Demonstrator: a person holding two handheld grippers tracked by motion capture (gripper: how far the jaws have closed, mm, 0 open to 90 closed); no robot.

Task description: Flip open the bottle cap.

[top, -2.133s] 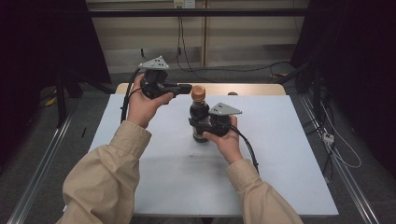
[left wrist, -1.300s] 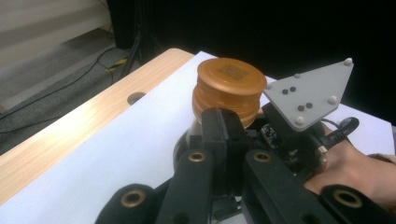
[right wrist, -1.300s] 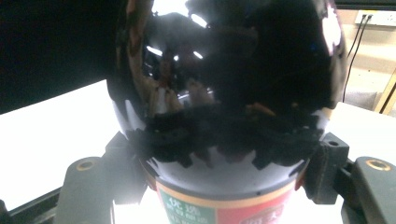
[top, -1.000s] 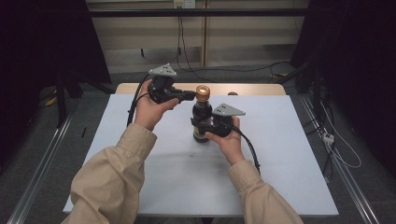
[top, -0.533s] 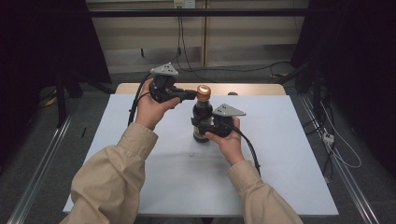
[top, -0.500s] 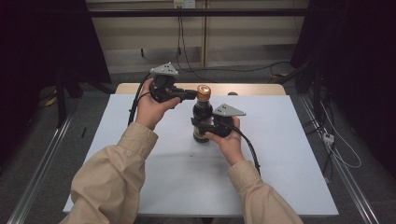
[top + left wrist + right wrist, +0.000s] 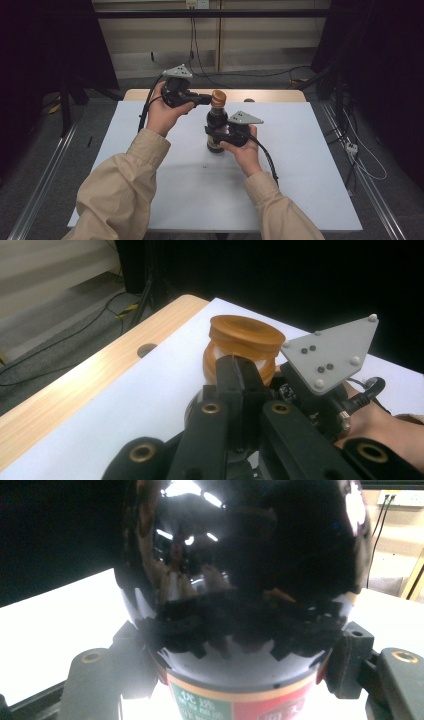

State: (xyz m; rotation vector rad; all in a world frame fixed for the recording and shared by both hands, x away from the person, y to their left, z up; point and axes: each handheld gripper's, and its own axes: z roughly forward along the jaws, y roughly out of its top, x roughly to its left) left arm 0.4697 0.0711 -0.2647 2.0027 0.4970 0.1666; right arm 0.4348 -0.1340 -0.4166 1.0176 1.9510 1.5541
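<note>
In the high view, a dark bottle point(image 7: 217, 131) stands upright on the white table point(image 7: 300, 190), and the right gripper point(image 7: 216, 133) clamps its body while the left gripper point(image 7: 206, 99) reaches its brown cap point(image 7: 218, 97). In the left gripper view, the jaws are closed together and touch the cap point(image 7: 245, 342). In the right gripper view, the jaws press both sides of the bottle point(image 7: 240, 580).

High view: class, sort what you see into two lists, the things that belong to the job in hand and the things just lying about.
In the job:
- dark bottle, clamped by the right gripper
- brown cap on the bottle
- left gripper, jaws shut, tips at the cap

Just lying about:
- white table
- wooden strip along its far edge
- cables on the floor beyond
</note>
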